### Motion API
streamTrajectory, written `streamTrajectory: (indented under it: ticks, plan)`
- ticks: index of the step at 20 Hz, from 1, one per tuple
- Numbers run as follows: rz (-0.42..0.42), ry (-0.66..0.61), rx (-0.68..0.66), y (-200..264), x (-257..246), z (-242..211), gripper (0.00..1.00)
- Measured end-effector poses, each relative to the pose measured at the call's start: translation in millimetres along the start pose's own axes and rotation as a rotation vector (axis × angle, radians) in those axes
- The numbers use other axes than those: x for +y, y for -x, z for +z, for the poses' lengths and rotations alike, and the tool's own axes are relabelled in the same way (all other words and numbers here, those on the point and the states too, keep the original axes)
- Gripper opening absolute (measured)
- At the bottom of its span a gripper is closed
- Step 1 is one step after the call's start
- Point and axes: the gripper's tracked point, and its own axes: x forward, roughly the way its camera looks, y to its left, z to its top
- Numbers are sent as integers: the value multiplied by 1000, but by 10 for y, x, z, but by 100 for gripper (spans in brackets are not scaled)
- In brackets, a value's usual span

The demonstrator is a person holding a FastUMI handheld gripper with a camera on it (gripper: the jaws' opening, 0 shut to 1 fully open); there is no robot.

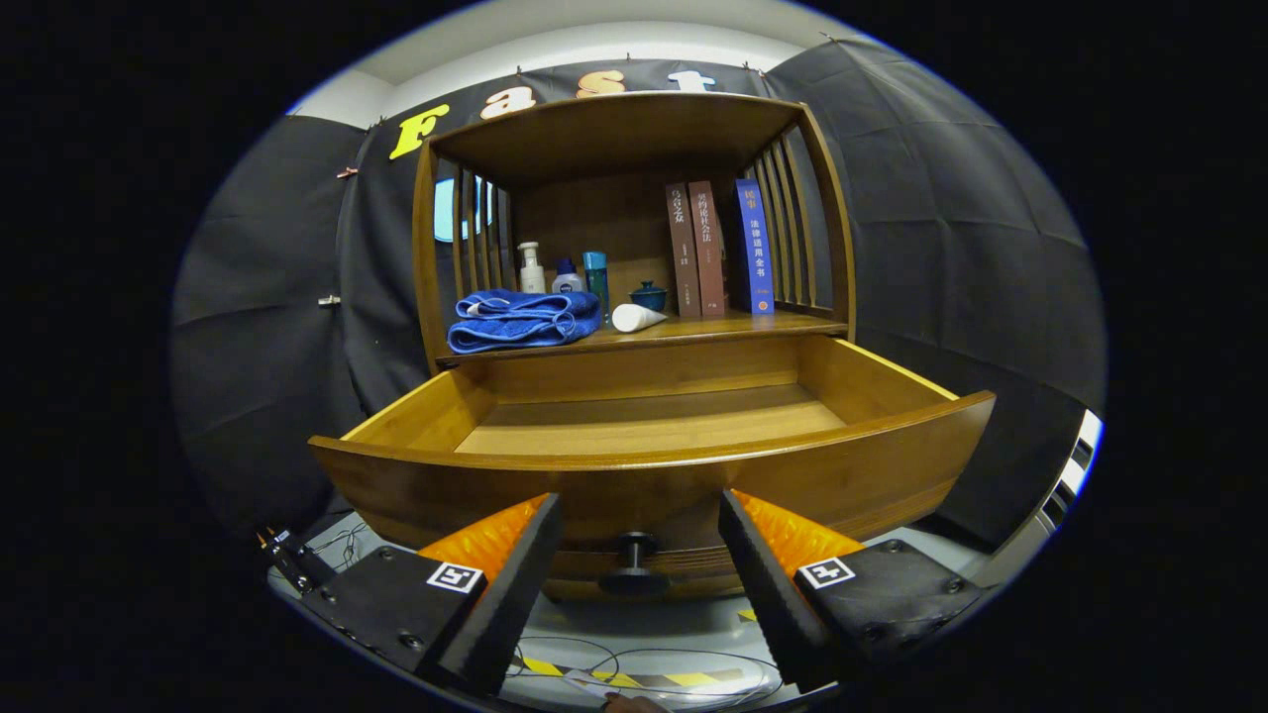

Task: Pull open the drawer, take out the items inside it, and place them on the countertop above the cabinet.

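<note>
At centre frame, the drawer (pixel 654 436) stands pulled fully out of the wooden cabinet (pixel 634 248), and I see only bare wood on the part of its floor that shows. Its dark knob (pixel 635 548) sits on the front panel at lower centre, level with my gripper (pixel 640 515) and in the gap between the two fingers. I read the fingers as spread wide, with nothing held; neither one touches the knob or the drawer front.

Above the drawer, the countertop (pixel 693 330) carries several items. At its left lies a folded blue towel (pixel 523 319). Behind the towel stand a white pump bottle (pixel 531 268), a small white bottle (pixel 566 276) and a blue bottle (pixel 595 274). A white tube (pixel 637 317) lies on its side just right of the towel, with a small blue lidded cup (pixel 649 295) behind it. Three upright books (pixel 718 248) stand at the right.

Along the bottom of the frame, cables (pixel 594 665) and striped tape (pixel 634 678) lie on the floor.
</note>
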Motion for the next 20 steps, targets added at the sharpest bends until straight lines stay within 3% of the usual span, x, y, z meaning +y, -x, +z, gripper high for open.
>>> streamTrajectory:
  ticks: [5,20]
  plan:
    - [-7,-3,-14,-91,21,90,99]
    - [-8,-7,-17,-1285,64,462,99]
